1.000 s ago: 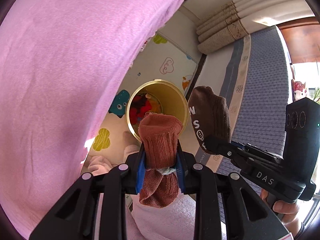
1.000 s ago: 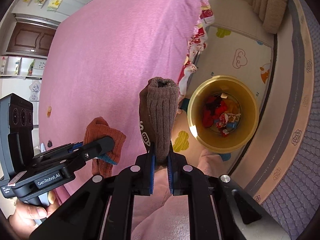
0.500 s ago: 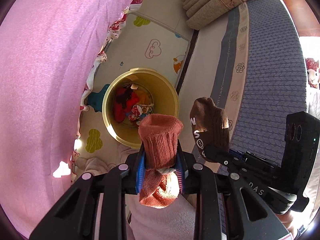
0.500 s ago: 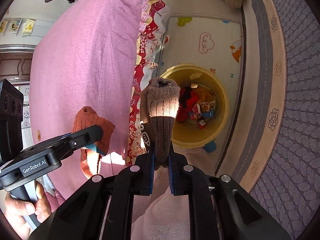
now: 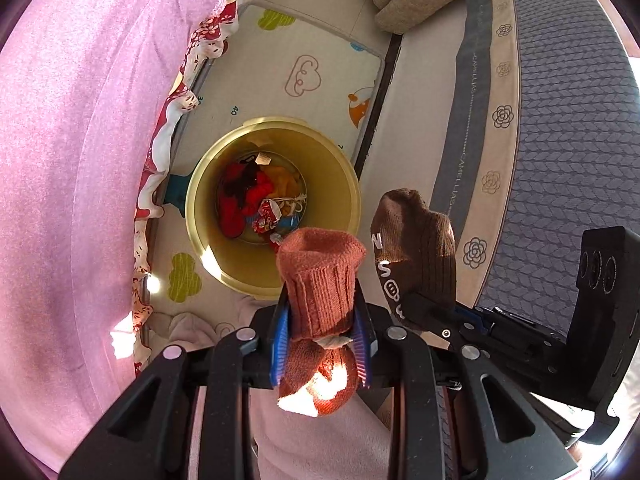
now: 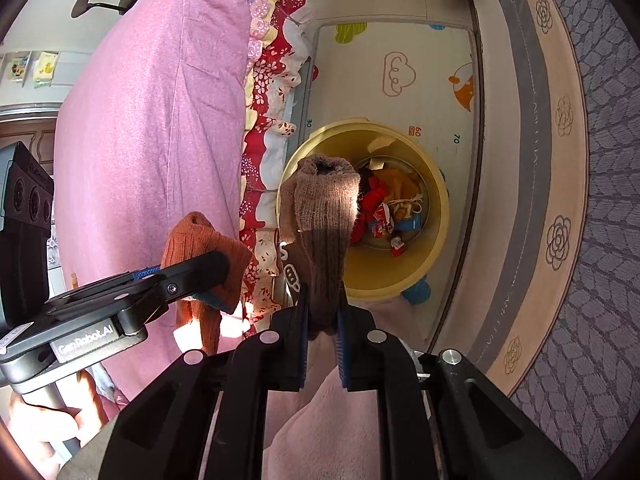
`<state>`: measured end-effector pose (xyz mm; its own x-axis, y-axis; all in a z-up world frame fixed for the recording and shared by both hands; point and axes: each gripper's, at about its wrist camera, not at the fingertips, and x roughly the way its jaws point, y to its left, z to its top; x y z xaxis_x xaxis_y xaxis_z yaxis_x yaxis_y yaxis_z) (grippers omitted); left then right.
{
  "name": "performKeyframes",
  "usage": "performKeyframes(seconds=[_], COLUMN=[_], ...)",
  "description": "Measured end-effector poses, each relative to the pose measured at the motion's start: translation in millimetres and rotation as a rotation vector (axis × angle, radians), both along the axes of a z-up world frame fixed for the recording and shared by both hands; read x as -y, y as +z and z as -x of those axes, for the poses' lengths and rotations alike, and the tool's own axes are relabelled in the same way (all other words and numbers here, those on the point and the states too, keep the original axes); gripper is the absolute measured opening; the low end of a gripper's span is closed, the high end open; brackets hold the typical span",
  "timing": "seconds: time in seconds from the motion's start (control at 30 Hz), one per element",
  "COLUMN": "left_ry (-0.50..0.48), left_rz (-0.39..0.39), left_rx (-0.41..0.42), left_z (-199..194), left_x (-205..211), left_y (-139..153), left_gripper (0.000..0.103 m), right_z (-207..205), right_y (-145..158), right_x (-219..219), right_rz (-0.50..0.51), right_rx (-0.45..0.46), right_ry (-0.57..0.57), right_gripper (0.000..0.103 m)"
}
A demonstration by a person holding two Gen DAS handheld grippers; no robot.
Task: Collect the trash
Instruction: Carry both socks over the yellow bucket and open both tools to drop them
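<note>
Two knitted socks are held up over the floor, one in each gripper. The rust-orange sock (image 5: 320, 280) is ribbed and soft, its open cuff pointing away from the camera and its crumpled foot hanging behind the blue-padded fingers (image 5: 280, 336) of the left gripper (image 5: 320, 338), which are clamped on its middle. The dark brown sock (image 6: 324, 236) is a finer rib with white lettering on its sole; the fingers of the right gripper (image 6: 322, 332) pinch it close together, cuff upward in that view. Both socks sit near each other, the brown one just to the right of the orange one in the left wrist view, and in the two pictures both appear at the near rim of a round yellow bucket (image 5: 344, 184). The bucket has smooth, glossy walls and stands on the floor; in its bottom lies a heap of red and orange cloth (image 5: 248, 196) with small crumpled wrappers (image 5: 268, 216). Under the bucket is a cream play mat (image 5: 304, 60) printed with clouds and numbers. Left of it hangs a pink bedspread (image 5: 72, 160) over a red floral frill (image 6: 264, 148); right of it runs a grey woven rug (image 5: 568, 100) with a beige border of camellia motifs. Pale pink fleece (image 6: 320, 432) fills the lower middle of both views.
</note>
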<state>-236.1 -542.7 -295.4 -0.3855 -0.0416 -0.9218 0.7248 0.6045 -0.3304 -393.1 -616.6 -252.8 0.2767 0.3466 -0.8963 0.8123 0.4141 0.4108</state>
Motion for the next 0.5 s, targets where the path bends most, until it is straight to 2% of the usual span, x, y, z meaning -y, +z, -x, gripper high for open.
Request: performKeyframes(seconds=[0.03,0.07,0.1,0.13,0.17,0.27,0.5], left_ry=[0.002,0.004,0.005,0.005,0.003,-0.021,-0.019], left_rz=[0.002,0.002,0.001,-0.004,-0.006,-0.036,-0.057], left_rx=[-0.008,-0.014,-0.02,-0.021,-0.019,0.012,0.014], left_z=[-0.5,-0.9,-1.9,-2.2,-2.2,-1.6,-8.3], left_x=[0.4,0.8,1.5,2.3,3.0,5.0,1.9], left_y=[-0.6,-0.6,-0.9,-1.9,-2.2,-5.7,-7.4], left_gripper=[0.028,0.033,0.043,0.049,0.055,0.057,0.057], right_z=[-0.2,-0.4,-0.1,1.7,3.1,5.6,7.5], right_y=[-0.1,0.2,0.6,1.6,1.3,-0.9,-1.6], right_x=[0.5,1.2,1.9,1.4,2.0,2.4,3.8], right_rz=[0.001,0.004,0.009,0.009,0.004,0.011,0.001], right_rx=[0.001,-0.001,-0.005,-0.014,-0.02,-0.042,-0.064], right_ry=[-0.001,-0.001,-0.002,-0.006,-0.012,-0.003,-0.006], right_gripper=[0.013,0.015,0.018,0.024,0.036,0.036,0.036])
